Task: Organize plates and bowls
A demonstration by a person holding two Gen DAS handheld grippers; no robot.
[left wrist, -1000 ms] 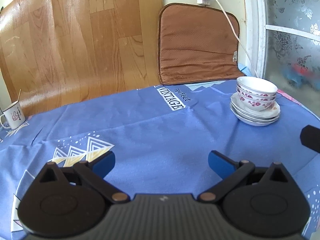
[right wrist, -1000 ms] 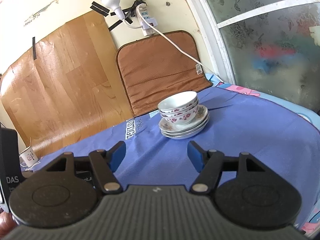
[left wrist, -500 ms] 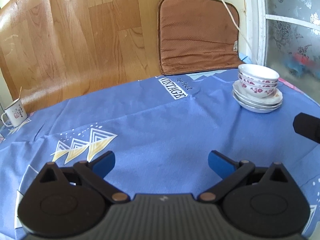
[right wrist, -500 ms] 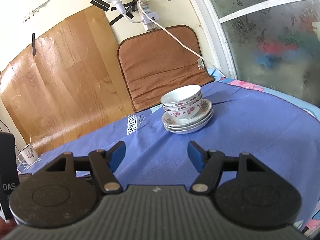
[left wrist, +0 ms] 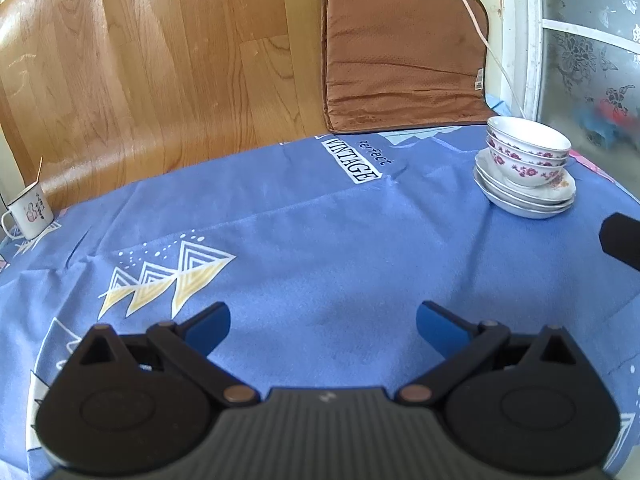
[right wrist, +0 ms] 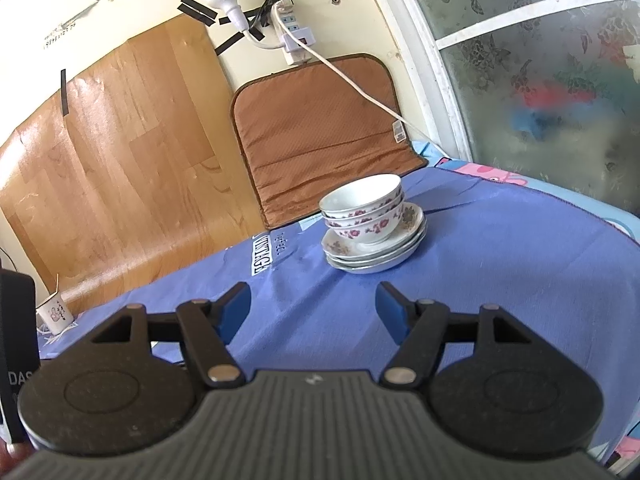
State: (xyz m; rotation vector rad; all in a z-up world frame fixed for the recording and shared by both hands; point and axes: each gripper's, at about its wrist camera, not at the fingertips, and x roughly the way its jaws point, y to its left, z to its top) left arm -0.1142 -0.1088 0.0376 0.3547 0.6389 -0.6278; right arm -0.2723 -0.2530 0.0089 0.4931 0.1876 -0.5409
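Bowls [right wrist: 362, 210], apparently three nested, sat on a stack of shallow plates [right wrist: 374, 254] toward the far right part of the surface [left wrist: 320, 248], which was covered by a blue printed cloth. Judged glazed ceramic: stiff, fairly heavy as a full stack, slick at the rims and breakable if knocked or dropped. The pile looked steady but top-heavy, so lifting one piece at a time seemed safer than moving it whole. Best hold on a bowl was judged to be across its wall at the rim, one finger inside and one outside; a plate would need pinching at its thin, flaring edge, where slip seemed likely. Left gripper [left wrist: 322, 326] had its fingers spread with nothing between them, above bare cloth well short of the stack. Right gripper [right wrist: 314, 312] likewise had fingers spread and empty, pointed roughly at the stack, which lay ahead and apart. Path to the stack was open cloth. A white mug [left wrist: 28, 210] stood at the far left edge, well apart. A brown cushion [right wrist: 324, 136] leaned on the wall behind the stack, with a white cable [right wrist: 360, 90] hanging across it; neither blocked the approach
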